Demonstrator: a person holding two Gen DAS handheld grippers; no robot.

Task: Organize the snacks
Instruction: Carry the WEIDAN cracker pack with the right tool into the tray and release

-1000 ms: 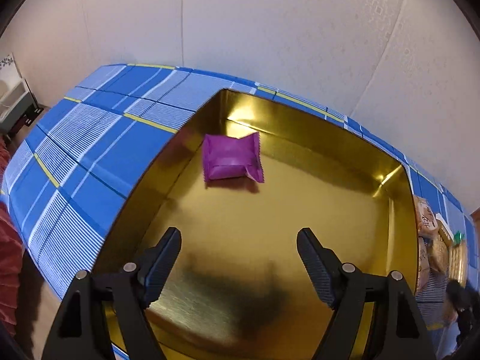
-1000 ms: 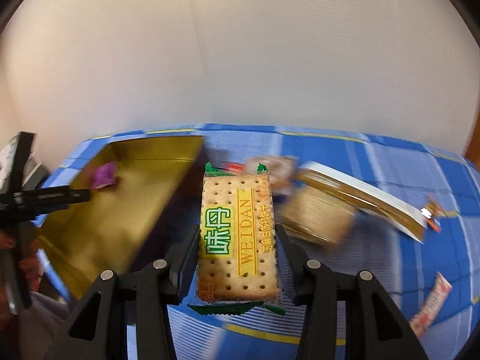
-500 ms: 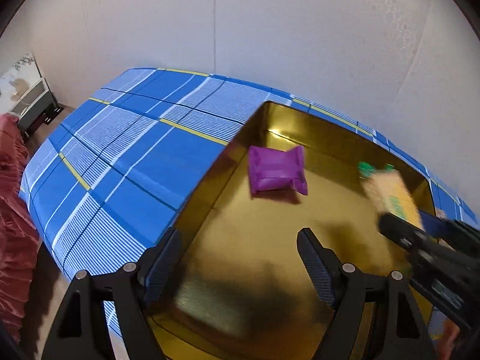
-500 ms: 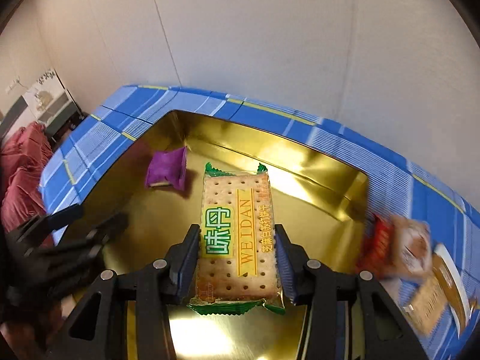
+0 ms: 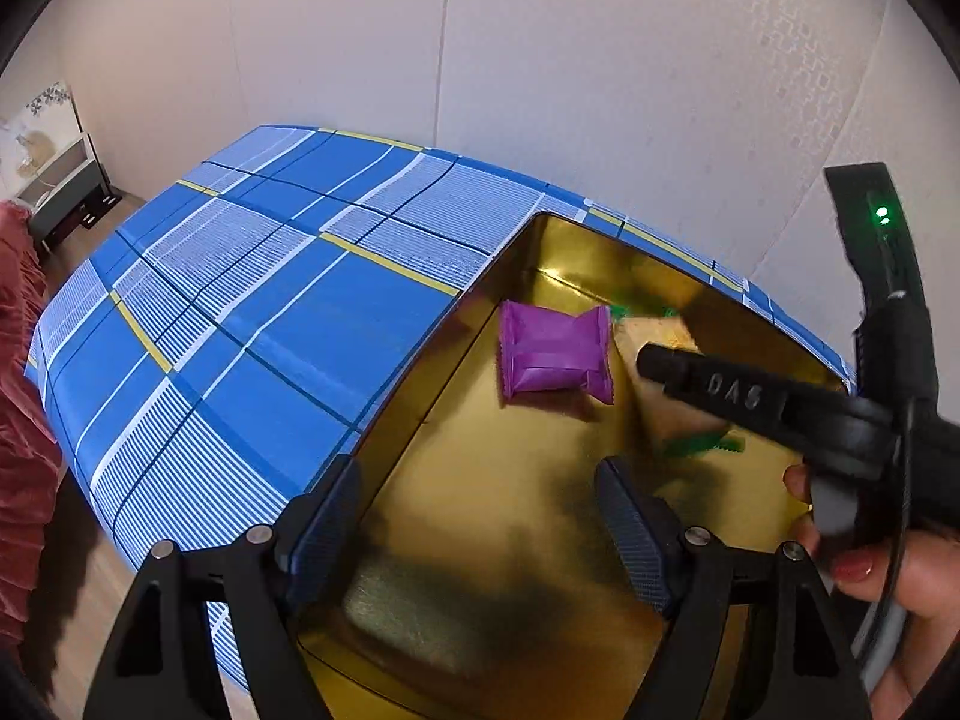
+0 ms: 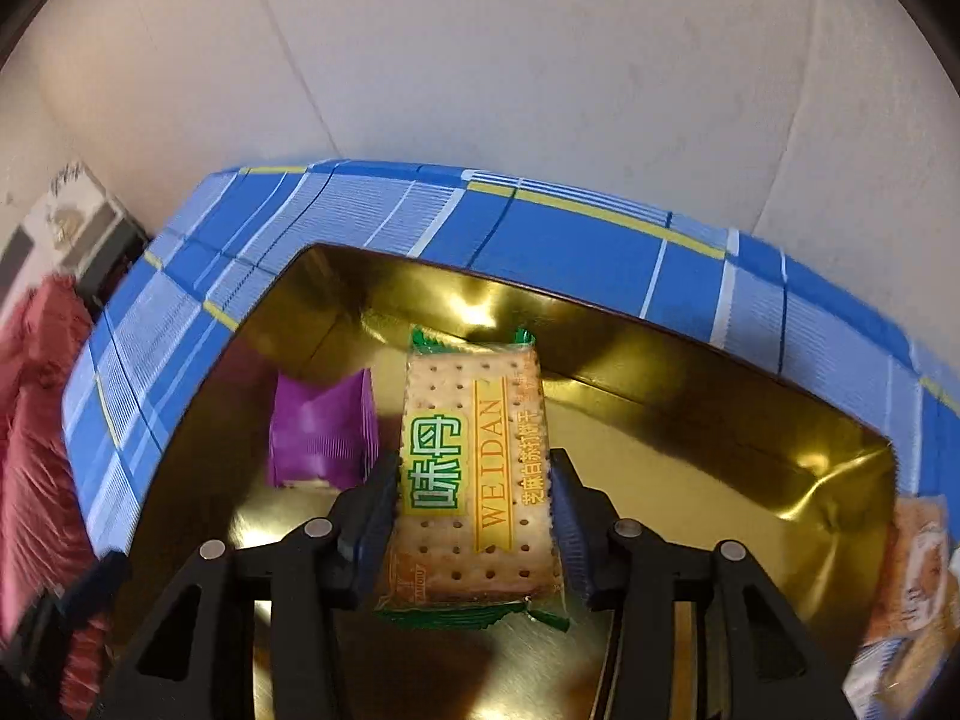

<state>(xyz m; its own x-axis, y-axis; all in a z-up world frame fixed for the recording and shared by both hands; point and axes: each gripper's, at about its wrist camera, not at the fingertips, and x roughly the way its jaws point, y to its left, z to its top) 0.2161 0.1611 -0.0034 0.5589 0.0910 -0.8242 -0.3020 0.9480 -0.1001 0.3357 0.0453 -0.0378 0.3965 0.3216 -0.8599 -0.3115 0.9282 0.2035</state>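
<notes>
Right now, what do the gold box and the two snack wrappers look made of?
Gold box: likely thin tinplate, glossy gold, mirror glare and a dented corner. Purple packet: matte plastic film, crimped ends. Cracker pack in the right gripper: glossy printed film, serrated green seals.

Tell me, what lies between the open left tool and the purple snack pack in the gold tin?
Only bare gold tin floor, in the left wrist view, lies between the left tool and the purple pack.
</notes>
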